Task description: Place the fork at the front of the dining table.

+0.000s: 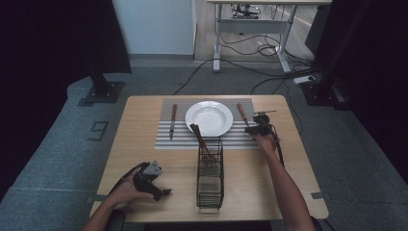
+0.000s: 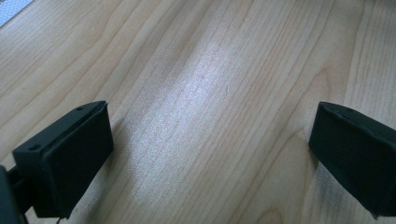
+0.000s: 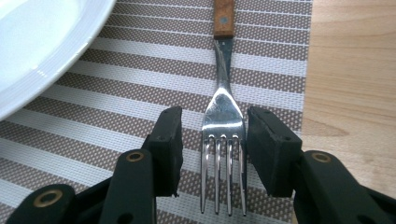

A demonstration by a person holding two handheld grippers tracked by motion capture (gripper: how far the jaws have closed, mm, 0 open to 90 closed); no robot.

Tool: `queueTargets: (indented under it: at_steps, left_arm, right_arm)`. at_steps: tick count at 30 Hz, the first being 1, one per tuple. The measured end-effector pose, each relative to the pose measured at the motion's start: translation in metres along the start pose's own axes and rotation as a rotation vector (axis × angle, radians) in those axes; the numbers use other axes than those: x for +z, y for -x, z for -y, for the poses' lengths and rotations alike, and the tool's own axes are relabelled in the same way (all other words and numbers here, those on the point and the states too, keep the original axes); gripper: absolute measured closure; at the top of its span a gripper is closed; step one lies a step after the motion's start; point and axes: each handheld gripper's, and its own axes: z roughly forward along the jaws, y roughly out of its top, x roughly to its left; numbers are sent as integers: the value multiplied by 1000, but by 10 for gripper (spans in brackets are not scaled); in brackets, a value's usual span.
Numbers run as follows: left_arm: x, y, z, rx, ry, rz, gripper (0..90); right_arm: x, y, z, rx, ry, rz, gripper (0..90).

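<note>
A: Going from the left, how is the left gripper (image 1: 153,180) placed?

B: It is rested on the bare wood of the table (image 1: 144,144) near the front edge, its jaws spread wide with nothing between them. Further back, a knife (image 1: 172,121) is laid on the striped placemat (image 1: 166,142), left of the white plate (image 1: 209,118).

A: And the containers?

B: Nothing is seen in the plate. The black wire caddy (image 1: 210,175) is stood in front of the mat; one wooden-handled utensil (image 1: 202,142) is leaned inside it, its handle stuck out over the plate's rim. What else it holds cannot be made out.

A: Then the right side?

B: The fork (image 3: 223,135) is laid flat on the mat just right of the plate, tines pointed toward the right gripper (image 3: 214,149). That gripper's jaws are parted, one on either side of the fork's head, with a small gap left on each side, so nothing is pinched.

A: What could be spoiled from here?

B: Judged from the close spacing, the fork could be nudged askew if the gripper is drawn away slightly sideways, a pad being caught on the tines. The plate rim could also be knocked.
</note>
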Motion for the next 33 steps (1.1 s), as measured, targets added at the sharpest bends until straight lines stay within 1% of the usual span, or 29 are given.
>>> queueTargets:
  at_steps: [4, 6, 15, 18, 22, 25, 29, 30, 33]
  left_arm:
    - [0, 0, 0, 0, 0, 0, 0]
    - [0, 0, 0, 0, 0, 0, 0]
    - [0, 0, 0, -1, 0, -1, 0]
    - [0, 0, 0, -1, -1, -1, 0]
    - [0, 0, 0, -1, -1, -2, 0]
    - [0, 0, 0, -1, -2, -1, 0]
    - [0, 0, 0, -1, -3, -1, 0]
    - [0, 0, 0, -1, -2, -1, 0]
    - [0, 0, 0, -1, -3, -1, 0]
  right_arm:
    - [1, -5, 1, -8, 1, -10, 551]
    - [1, -6, 1, -10, 1, -2, 552]
    - [1, -6, 1, 1, 6, -14, 552]
    - [1, -7, 2, -11, 6, -17, 550]
    - [1, -7, 3, -5, 16, -21, 551]
    - [0, -6, 4, -8, 21, -17, 534]
    - [-6, -5, 4, -11, 53, -13, 505]
    - [-8, -4, 4, -13, 71, -12, 495]
    - [-15, -5, 3, -12, 106, -25, 488]
